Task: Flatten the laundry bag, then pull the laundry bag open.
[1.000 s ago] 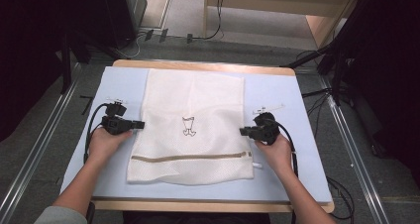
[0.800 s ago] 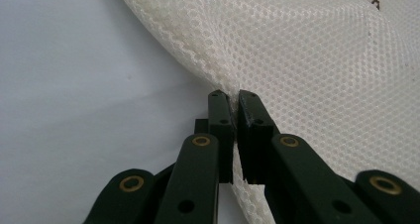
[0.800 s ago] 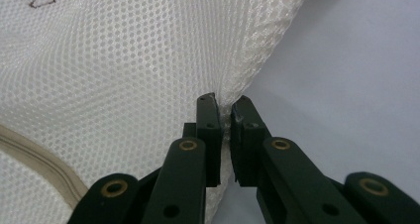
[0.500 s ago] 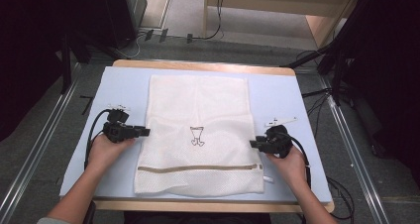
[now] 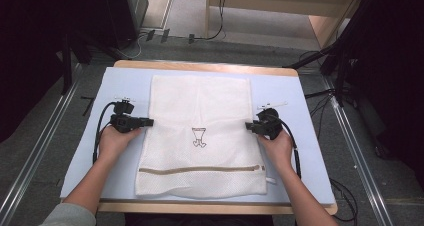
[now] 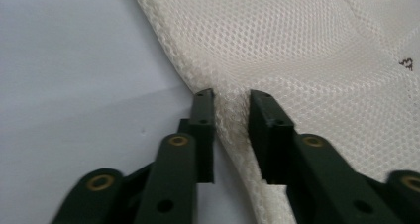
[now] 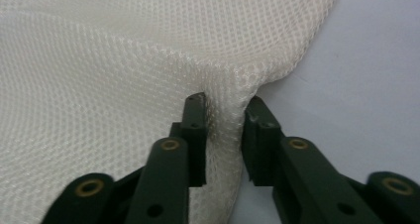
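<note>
Where the person's 2 forearms enter from the near edge of the bench (image 5: 310, 136), 1 white mesh laundry bag (image 5: 200, 111) lies flat between them on the pale blue cover, its long axis running from the near edge to the far edge. 1 zipper (image 5: 200, 169) crosses the bag near its near end, and 1 small printed mark (image 5: 199, 137) sits about midway along it.

The left claw (image 5: 149, 122) points inward at the bag's left side edge, roughly halfway along the long axis. In the left gripper view, the left claw (image 6: 232, 99) stands partly open with the seamed edge of the mesh bunched between its jaws; the jaws have just been closing, and the fabric sits in the gap without being clearly pinched flat.

The right claw (image 5: 248, 127) mirrors it at the bag's right side edge, at about the same station along the bag. In the right gripper view, the right claw (image 7: 225, 105) is likewise partly open, a raised fold of mesh between the jaws, which have also just been closing.

Each claw therefore has the bag lying inward of it, toward the bench's centre line, and neither hand is nearer than the other. The next move probably depends on both edges being gripped evenly.

Count: 1 bag, 2 claws, 1 bench. Beyond the far edge, cables lie on the floor.
</note>
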Tool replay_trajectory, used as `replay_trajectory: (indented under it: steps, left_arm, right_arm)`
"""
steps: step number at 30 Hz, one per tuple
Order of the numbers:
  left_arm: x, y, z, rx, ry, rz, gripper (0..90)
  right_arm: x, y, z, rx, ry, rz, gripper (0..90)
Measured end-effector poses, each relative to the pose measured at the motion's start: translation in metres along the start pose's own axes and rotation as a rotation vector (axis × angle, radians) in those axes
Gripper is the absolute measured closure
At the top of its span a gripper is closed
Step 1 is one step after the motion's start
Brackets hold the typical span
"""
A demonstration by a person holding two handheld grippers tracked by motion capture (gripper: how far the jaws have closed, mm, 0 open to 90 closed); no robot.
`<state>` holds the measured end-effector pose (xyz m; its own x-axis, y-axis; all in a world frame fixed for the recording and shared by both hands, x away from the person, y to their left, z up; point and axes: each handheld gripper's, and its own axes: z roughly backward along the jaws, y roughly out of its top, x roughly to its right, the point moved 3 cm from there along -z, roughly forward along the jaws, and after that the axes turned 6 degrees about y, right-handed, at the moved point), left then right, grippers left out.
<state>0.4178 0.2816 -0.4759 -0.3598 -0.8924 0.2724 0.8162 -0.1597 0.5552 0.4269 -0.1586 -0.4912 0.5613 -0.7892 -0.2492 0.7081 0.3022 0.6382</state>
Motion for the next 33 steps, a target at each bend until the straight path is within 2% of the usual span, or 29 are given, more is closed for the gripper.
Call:
replay_trajectory:
  steps: [2, 4, 8, 11, 14, 19, 21, 25, 26, 28, 30, 33]
  left_arm:
    - [0.001, 0.003, -0.002, -0.012, 0.000, -0.009, 84.8]
    - [0.000, 0.008, -0.004, -0.008, 0.006, -0.013, 86.9]
    - [-0.006, 0.018, -0.008, 0.007, 0.022, -0.022, 87.4]
    - [-0.011, 0.027, -0.012, 0.024, 0.028, -0.026, 87.2]
    - [-0.017, 0.034, -0.017, 0.029, 0.024, -0.015, 86.8]
    - [-0.023, 0.041, -0.022, 0.047, 0.009, -0.001, 85.2]
    - [-0.023, 0.041, -0.021, 0.049, -0.003, 0.016, 80.5]
    - [-0.017, 0.041, -0.011, 0.055, -0.021, 0.001, 63.4]
    - [-0.015, 0.040, -0.008, 0.056, -0.018, -0.017, 60.3]
    - [-0.009, 0.038, -0.003, 0.050, -0.023, -0.035, 54.6]
    - [-0.005, 0.038, 0.003, 0.056, -0.026, -0.053, 51.5]
    - [0.000, 0.037, 0.009, 0.056, -0.037, -0.063, 47.5]
  right_arm:
    - [0.002, 0.000, 0.000, 0.002, 0.018, -0.003, 83.0]
    - [0.003, 0.002, -0.002, 0.004, 0.020, 0.004, 84.7]
    - [0.006, 0.010, -0.009, 0.027, -0.012, 0.029, 84.8]
    - [0.012, 0.021, -0.016, 0.036, -0.012, 0.009, 84.7]
    - [0.018, 0.030, -0.023, 0.048, -0.015, -0.001, 84.7]
    - [0.024, 0.035, -0.029, 0.082, -0.030, 0.021, 81.7]
    - [0.024, 0.035, -0.029, 0.092, -0.022, -0.008, 78.2]
    - [0.023, 0.033, -0.021, 0.090, 0.017, -0.028, 67.3]
    - [0.023, 0.033, -0.019, 0.094, 0.029, -0.032, 64.9]
    - [0.020, 0.031, -0.014, 0.094, 0.033, -0.027, 63.0]
    - [0.017, 0.029, -0.010, 0.098, 0.030, -0.002, 61.7]
    - [0.015, 0.029, -0.003, 0.097, 0.042, -0.011, 59.9]
